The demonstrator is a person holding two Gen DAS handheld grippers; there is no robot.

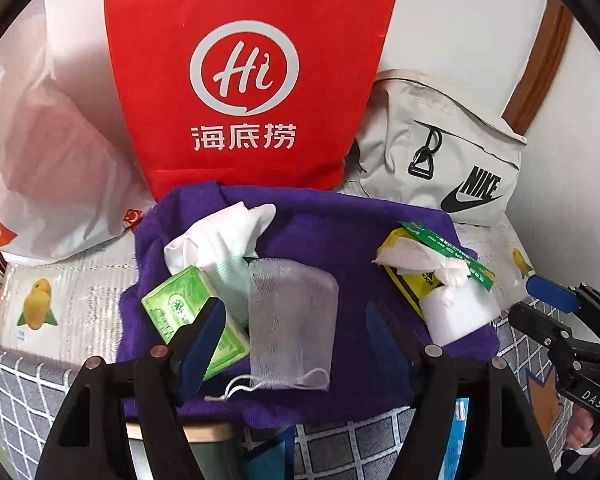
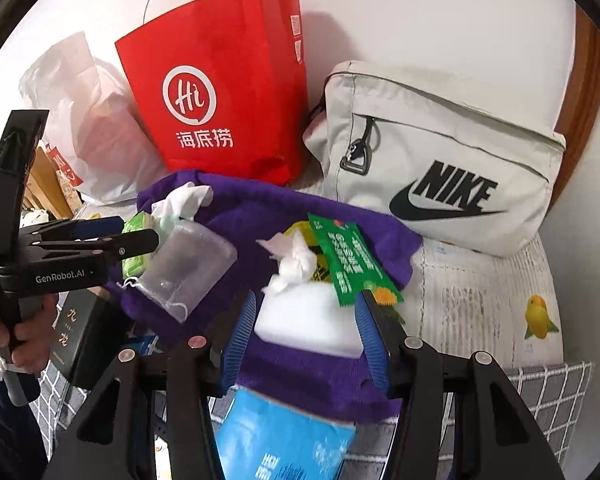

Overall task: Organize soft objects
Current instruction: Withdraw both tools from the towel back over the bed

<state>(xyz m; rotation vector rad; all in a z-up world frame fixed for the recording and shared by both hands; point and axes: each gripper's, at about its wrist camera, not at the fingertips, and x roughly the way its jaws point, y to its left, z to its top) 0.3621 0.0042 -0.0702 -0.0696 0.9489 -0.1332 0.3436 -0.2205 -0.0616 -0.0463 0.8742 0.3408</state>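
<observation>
A purple towel carries the soft items. On its left lie a white cloth, a green tissue pack and a clear mesh drawstring pouch. My left gripper is open, its fingers either side of the pouch without pressing it. On the right are a green-labelled yellow packet, a crumpled tissue and a white block. My right gripper is open, framing the block; the left wrist view shows a gap between them.
A red paper bag, a white plastic bag and a grey Nike bag stand against the wall behind. A blue packet and a black box sit near the front. A hand holds the left gripper.
</observation>
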